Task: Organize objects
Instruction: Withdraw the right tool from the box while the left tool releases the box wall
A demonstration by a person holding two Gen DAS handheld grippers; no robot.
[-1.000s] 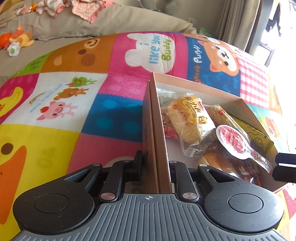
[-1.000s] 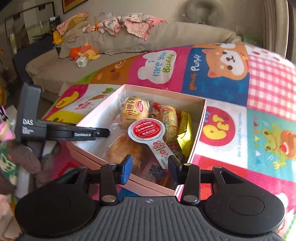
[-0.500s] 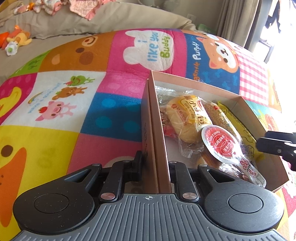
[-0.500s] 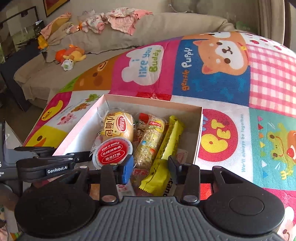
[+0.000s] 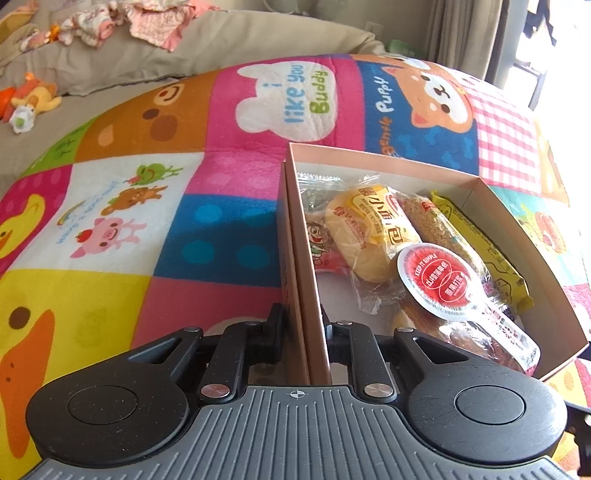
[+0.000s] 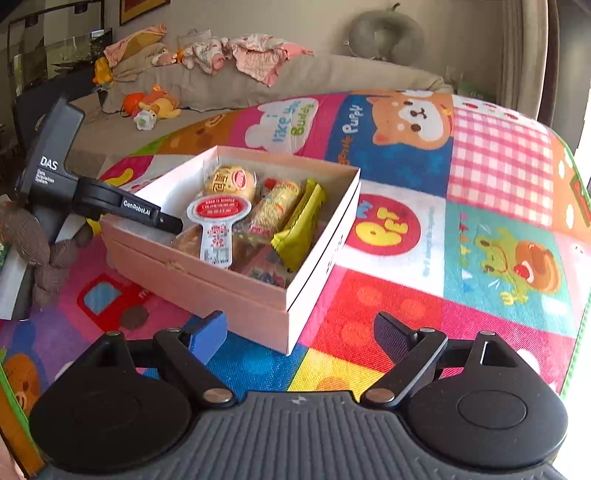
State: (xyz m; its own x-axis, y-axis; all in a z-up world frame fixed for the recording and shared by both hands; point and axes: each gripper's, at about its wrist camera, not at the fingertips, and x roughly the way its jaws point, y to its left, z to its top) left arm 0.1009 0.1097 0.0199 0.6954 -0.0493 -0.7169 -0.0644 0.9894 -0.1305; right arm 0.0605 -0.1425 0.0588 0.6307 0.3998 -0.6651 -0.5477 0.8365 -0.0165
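A pink cardboard box sits on the colourful play mat. It holds several wrapped snacks: a yellow bun, a red-lidded jelly cup, a grain bar and a yellow packet. My left gripper is shut on the box's left wall; it also shows in the right wrist view. My right gripper is open and empty, just in front of the box's near corner, above the mat.
A beige sofa with clothes and plush toys stands behind the mat. A brown plush toy lies at the mat's left edge. Curtains hang at the back right.
My right gripper has opened wide and pulled back from over the box to in front of its near corner. The left gripper keeps its hold on the box wall.
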